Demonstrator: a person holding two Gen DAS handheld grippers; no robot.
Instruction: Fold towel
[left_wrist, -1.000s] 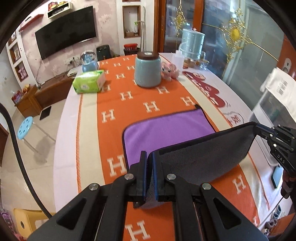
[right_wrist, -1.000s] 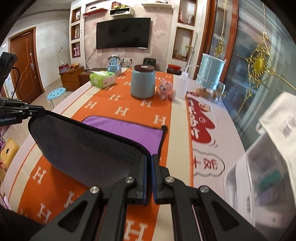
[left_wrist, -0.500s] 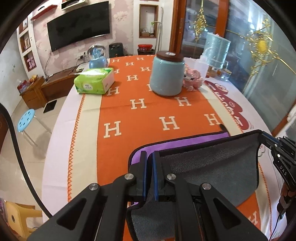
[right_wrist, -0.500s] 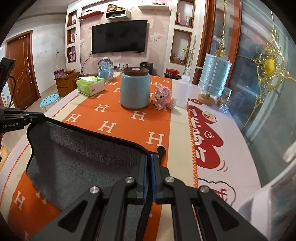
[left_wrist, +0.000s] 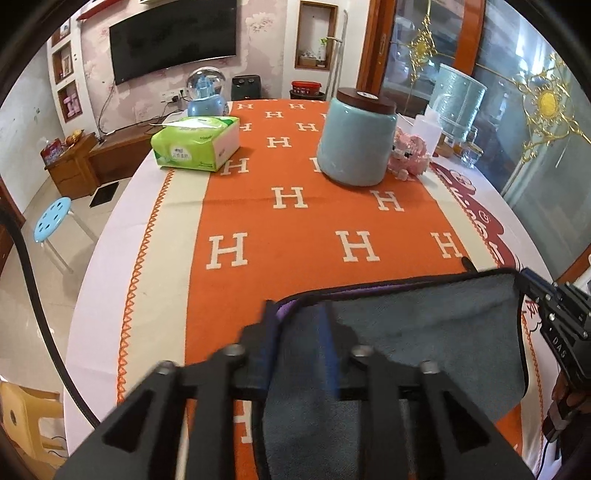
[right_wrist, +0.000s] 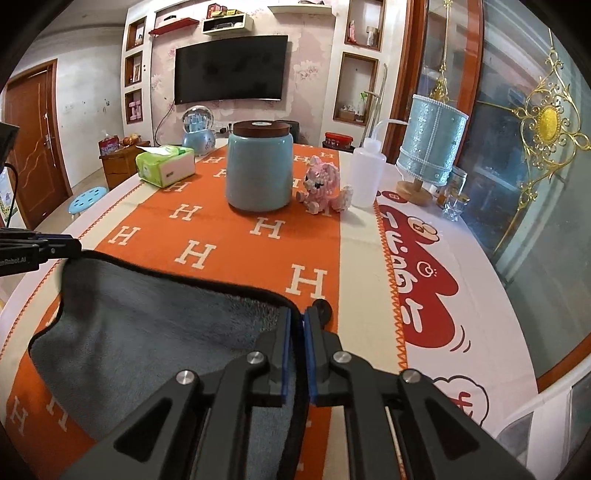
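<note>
The towel (left_wrist: 424, 332) is grey on top with a purple underside and a black hem. It lies folded over on the orange H-patterned runner (left_wrist: 314, 221). My left gripper (left_wrist: 297, 332) is open, its fingers apart around the towel's near-left corner. My right gripper (right_wrist: 300, 325) is nearly shut, with the towel's (right_wrist: 147, 343) right corner between its pads. The right gripper also shows at the right edge of the left wrist view (left_wrist: 535, 288), still at the towel's far corner. The left gripper shows at the left edge of the right wrist view (right_wrist: 70, 245).
A blue jar with a brown lid (left_wrist: 356, 140), a green tissue box (left_wrist: 195, 144), a pink toy (left_wrist: 410, 151), a snow globe (left_wrist: 205, 92), a white squeeze bottle (right_wrist: 365, 173) and a blue lamp (right_wrist: 430, 136) stand at the table's far end. A blue stool (left_wrist: 51, 218) stands left.
Both grippers carried the towel's near edge forward over the purple side and lowered it, so grey now faces up. The left gripper has opened; the right has eased slightly.
</note>
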